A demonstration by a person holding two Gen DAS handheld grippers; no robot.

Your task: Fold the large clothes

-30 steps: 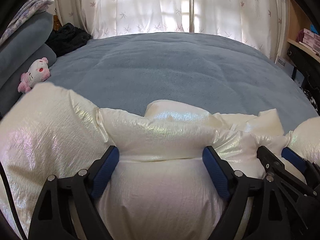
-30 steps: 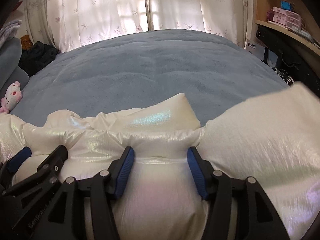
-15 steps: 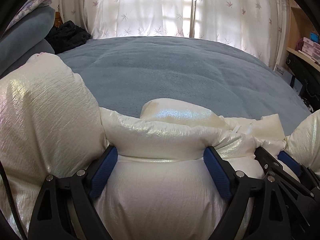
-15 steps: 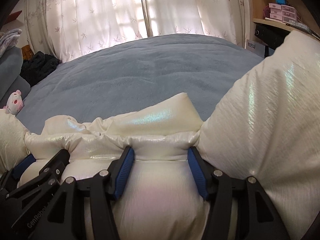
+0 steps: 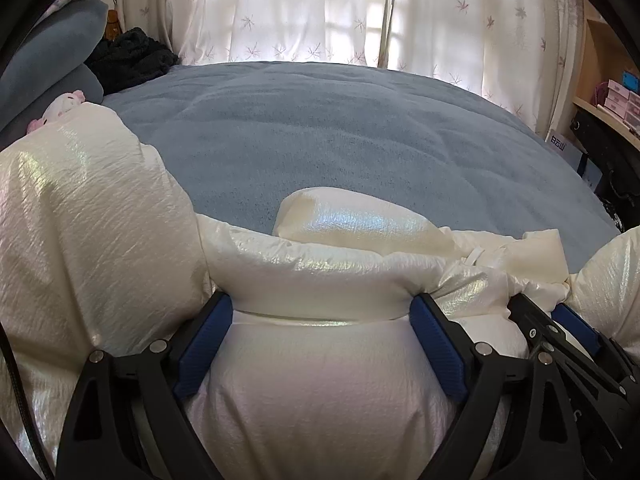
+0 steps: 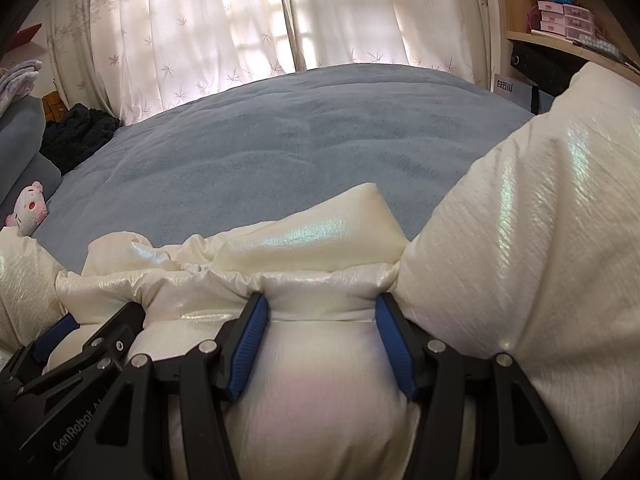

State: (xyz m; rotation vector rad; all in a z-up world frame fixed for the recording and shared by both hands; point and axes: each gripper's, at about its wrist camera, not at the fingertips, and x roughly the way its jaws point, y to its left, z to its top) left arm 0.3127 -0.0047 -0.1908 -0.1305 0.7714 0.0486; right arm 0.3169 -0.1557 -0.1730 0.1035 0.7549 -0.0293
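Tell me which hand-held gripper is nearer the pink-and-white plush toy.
Left. The left hand-held gripper grips the white puffy jacket on the side where the plush toy lies; the right hand-held gripper grips it farther along, away from the toy.

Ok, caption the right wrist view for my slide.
Right tongs pinch a puffy cream jacket on a blue bed, left tongs alongside.

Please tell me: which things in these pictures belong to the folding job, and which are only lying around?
Part of the job:
- white puffy jacket
- left tool, closed on it
- right tool, closed on it
- blue bed cover, the work surface

Only lying around:
- plush toy
- dark clothes heap
- shelf boxes
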